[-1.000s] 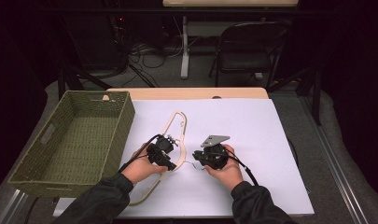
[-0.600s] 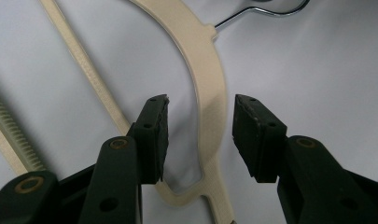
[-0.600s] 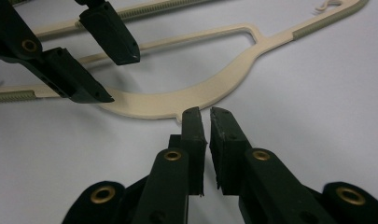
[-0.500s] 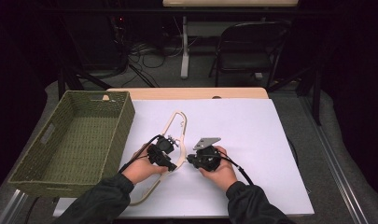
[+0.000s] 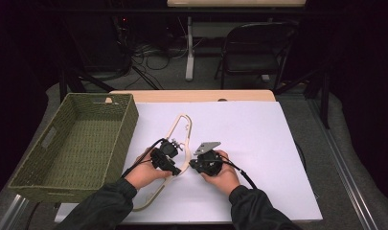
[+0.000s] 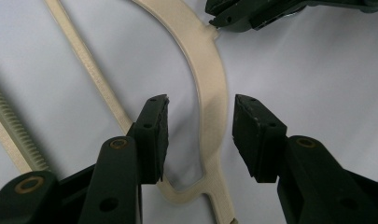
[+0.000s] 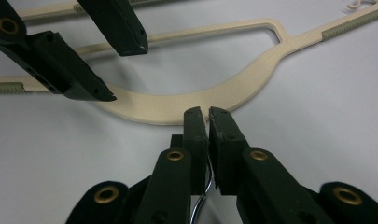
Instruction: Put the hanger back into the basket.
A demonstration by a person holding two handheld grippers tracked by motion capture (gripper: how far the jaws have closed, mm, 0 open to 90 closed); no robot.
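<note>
The cream hanger (image 5: 178, 143) lies flat on the white worktop (image 5: 258, 143), just right of the woven basket (image 5: 72, 143). Our right tool (image 7: 208, 113) has just been closing and now pinches the metal hook (image 7: 203, 193) at the neck. Our left tool (image 6: 200, 121) stands spread astride the curved shoulder. We should seat that second grip squarely before lifting, so the hanger stays level.

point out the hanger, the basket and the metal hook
hanger (image 6: 206, 70), left gripper view, on the curved cream neck
basket (image 5: 127, 122), high view, on the right woven wall
metal hook (image 7: 201, 198), right gripper view, on the shiny wire between the right gripper's fingers
</note>
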